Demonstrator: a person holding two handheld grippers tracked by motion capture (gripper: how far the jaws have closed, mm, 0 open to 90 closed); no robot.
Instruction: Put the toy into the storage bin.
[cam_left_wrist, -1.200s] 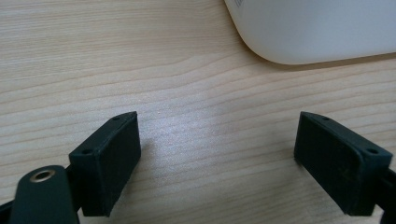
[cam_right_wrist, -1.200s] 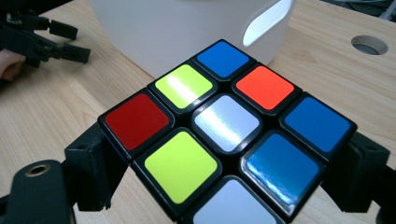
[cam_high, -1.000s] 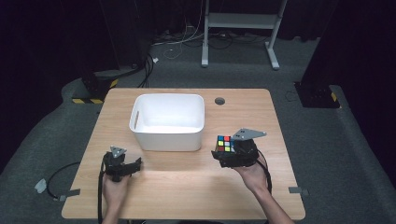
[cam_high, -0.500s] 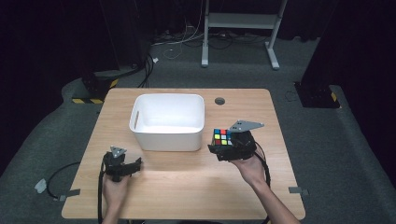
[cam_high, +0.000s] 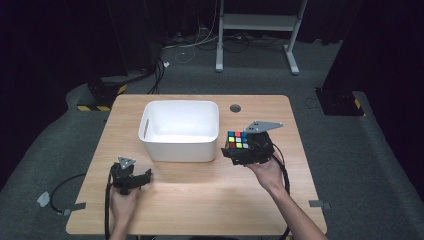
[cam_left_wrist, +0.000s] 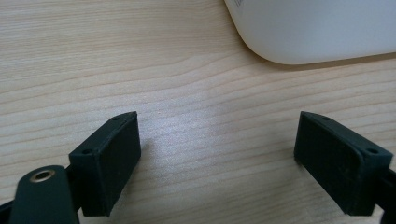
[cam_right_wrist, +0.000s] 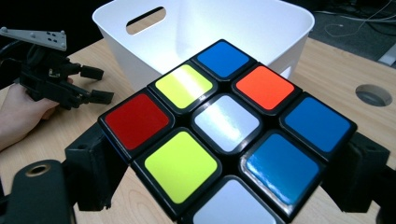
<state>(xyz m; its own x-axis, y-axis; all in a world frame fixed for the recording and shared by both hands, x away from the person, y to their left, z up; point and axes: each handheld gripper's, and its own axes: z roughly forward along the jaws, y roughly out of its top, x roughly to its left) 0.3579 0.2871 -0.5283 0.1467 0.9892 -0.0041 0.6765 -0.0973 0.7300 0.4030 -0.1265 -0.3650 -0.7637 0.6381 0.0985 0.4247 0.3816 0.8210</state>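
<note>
One cube (cam_high: 238, 140): clamped in right gripper (cam_high: 235, 150)
Tub (cam_high: 180, 131): just beside cube, toward left gripper (cam_high: 146, 175)
Left gripper: wide, empty

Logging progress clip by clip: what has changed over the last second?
The right hand-held gripper, shut on the cube, has carried it up and toward the white bin, now beside the bin's right wall. The left hand-held gripper stayed open in place on the table; the bin did not move.
</note>
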